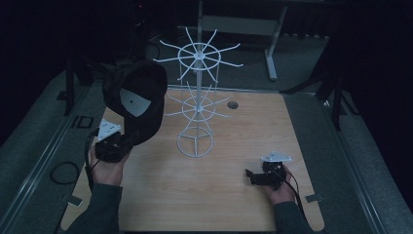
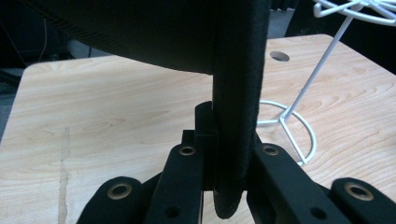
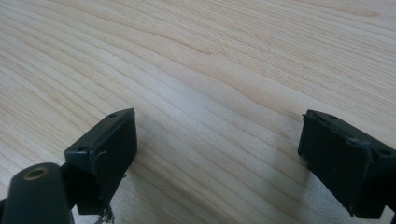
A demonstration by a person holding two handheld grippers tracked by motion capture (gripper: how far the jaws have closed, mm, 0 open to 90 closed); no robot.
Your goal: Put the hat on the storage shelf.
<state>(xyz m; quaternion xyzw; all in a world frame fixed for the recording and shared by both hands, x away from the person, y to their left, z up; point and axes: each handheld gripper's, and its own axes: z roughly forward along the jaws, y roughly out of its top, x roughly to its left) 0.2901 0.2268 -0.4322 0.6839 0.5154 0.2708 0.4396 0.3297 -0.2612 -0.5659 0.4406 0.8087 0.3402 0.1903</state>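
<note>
Two claws are at work over the wooden bench (image 1: 204, 185), and only one carries anything. The left claw (image 1: 117, 146) is clamped on the brim of a black cap (image 1: 139, 100), which it holds raised above the bench's left side, crown tipped up and back so the pale lining label faces the camera. In the left gripper view the brim edge (image 2: 238, 116) runs upright between the closed jaws, a thin grip that likely keeps the crown free and open. Just to the right of the cap stands a white wire display rack (image 1: 197, 105) with spoked tiers, so the cap is probably meant for one of its prongs. The right claw (image 1: 258, 176) rests low near the bench's right front, jaws wide apart and empty, seemingly waiting in reserve.
</note>
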